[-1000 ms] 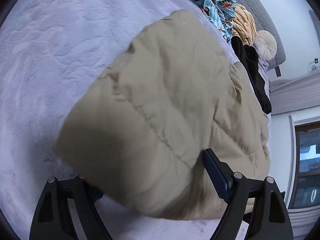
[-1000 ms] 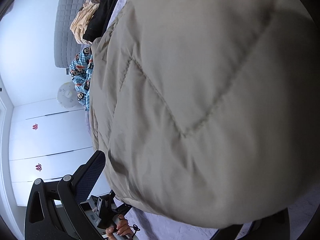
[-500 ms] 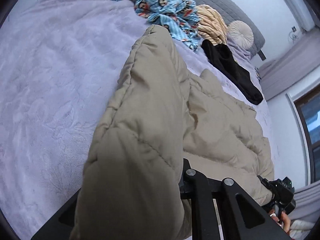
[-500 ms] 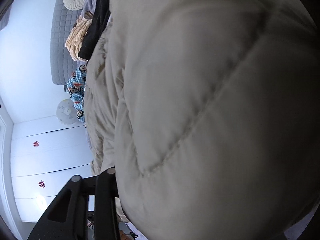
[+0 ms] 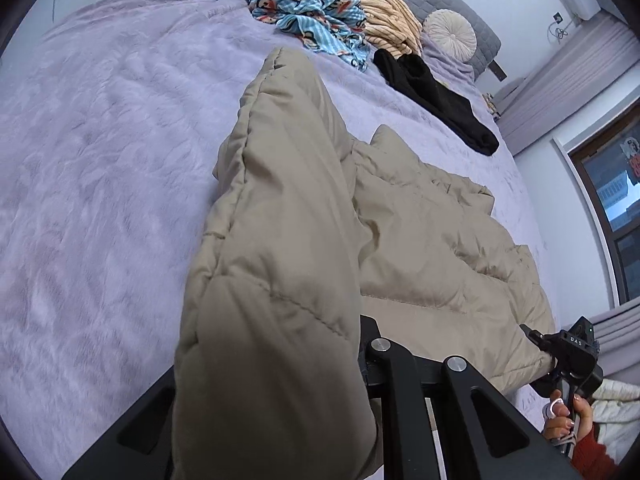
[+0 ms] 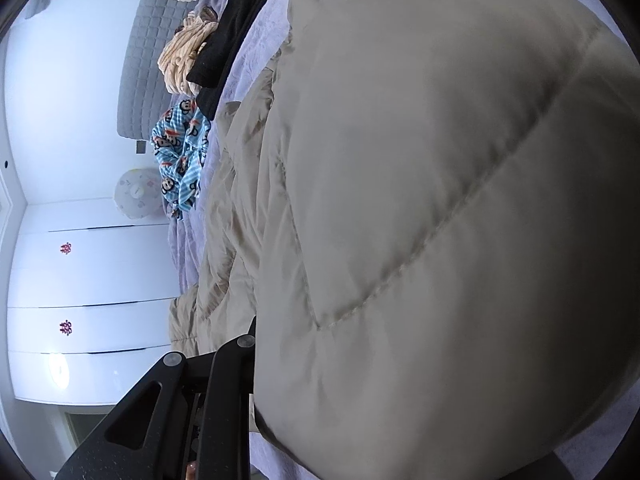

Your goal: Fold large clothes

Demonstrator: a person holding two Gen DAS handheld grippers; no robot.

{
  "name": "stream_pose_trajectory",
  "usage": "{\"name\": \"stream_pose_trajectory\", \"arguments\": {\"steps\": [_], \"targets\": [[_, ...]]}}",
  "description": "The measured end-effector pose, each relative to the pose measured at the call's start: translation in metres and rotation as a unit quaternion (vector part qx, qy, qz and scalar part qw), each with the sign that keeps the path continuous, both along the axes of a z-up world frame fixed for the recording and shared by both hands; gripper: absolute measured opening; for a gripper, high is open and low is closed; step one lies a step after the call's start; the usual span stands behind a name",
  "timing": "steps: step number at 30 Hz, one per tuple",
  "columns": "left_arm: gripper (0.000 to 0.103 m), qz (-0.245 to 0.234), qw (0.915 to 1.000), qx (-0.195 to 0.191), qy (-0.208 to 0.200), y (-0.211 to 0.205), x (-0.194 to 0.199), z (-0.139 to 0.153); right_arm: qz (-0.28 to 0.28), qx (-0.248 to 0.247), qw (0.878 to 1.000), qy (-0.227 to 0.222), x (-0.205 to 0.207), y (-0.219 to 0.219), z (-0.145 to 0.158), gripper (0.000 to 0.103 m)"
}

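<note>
A large beige quilted puffer coat (image 5: 420, 240) lies on a lilac bed cover (image 5: 100, 160). My left gripper (image 5: 320, 360) is shut on a padded fold of the coat (image 5: 276, 280) and holds it raised over the rest of the garment; the fold hides the fingertips. My right gripper (image 6: 320, 380) is shut on another bulky part of the coat (image 6: 440, 200), which fills most of the right wrist view. The right gripper also shows in the left wrist view (image 5: 568, 356), gripping the coat's near right edge.
At the head of the bed lie a blue monkey-print cloth (image 5: 312, 12), a cream striped cloth (image 5: 388, 20), a black garment (image 5: 436, 96) and a round cushion (image 5: 450, 34). A grey headboard (image 6: 148, 64), white wardrobe doors (image 6: 92, 280) and a window (image 5: 612, 184) surround the bed.
Both grippers closed on the coat and lifted it. The left one raised its fold and tilted up, so the head of the bed came into view.
</note>
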State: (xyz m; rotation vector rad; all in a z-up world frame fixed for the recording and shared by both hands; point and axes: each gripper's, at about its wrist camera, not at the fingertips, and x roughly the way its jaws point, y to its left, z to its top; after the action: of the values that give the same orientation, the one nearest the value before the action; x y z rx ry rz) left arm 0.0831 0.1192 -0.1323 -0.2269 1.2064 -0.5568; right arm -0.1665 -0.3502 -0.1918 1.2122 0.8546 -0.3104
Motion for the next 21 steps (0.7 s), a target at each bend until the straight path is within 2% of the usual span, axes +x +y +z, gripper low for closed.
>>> {"name": "stream_pose_trajectory", "arguments": {"steps": [4,7,9,11,12,13,15,18,21], "targets": [[0.017,0.007,0.9995,0.005,0.031,0.03,-0.044,-0.011,-0.007,0.023,1.0,0.021,-0.041,0.015,-0.002,0.025],[0.02,0.03,0.9979,0.004,0.057,0.047,-0.063,-0.031,-0.01,0.036,0.999,0.031,-0.063,0.028,-0.017,0.025],[0.032,0.057,0.9956,0.02,0.071,0.056,-0.071,-0.042,-0.011,0.049,0.998,0.036,-0.062,0.022,-0.025,0.03],[0.043,0.074,0.9939,0.04,0.071,0.067,-0.077,-0.039,-0.006,0.059,0.998,0.038,-0.054,0.017,-0.028,0.036],[0.047,0.084,0.9924,0.063,0.063,0.075,-0.082,-0.032,0.002,0.051,0.998,0.047,-0.055,0.016,-0.022,0.039],[0.047,0.098,0.9896,0.093,0.049,0.084,-0.086,-0.022,0.012,0.039,0.997,0.06,-0.057,0.016,-0.015,0.043],[0.047,0.123,0.9837,0.128,0.03,0.102,-0.093,-0.002,0.039,0.013,0.996,0.078,-0.062,0.017,0.001,0.044],[0.047,0.158,0.9783,0.134,0.003,0.125,-0.101,0.029,0.066,-0.05,0.992,0.098,-0.074,0.017,0.037,0.044],[0.047,0.15,0.9801,0.129,-0.015,0.121,-0.101,0.044,0.07,-0.113,0.986,0.102,-0.087,0.018,0.072,0.038]]}}
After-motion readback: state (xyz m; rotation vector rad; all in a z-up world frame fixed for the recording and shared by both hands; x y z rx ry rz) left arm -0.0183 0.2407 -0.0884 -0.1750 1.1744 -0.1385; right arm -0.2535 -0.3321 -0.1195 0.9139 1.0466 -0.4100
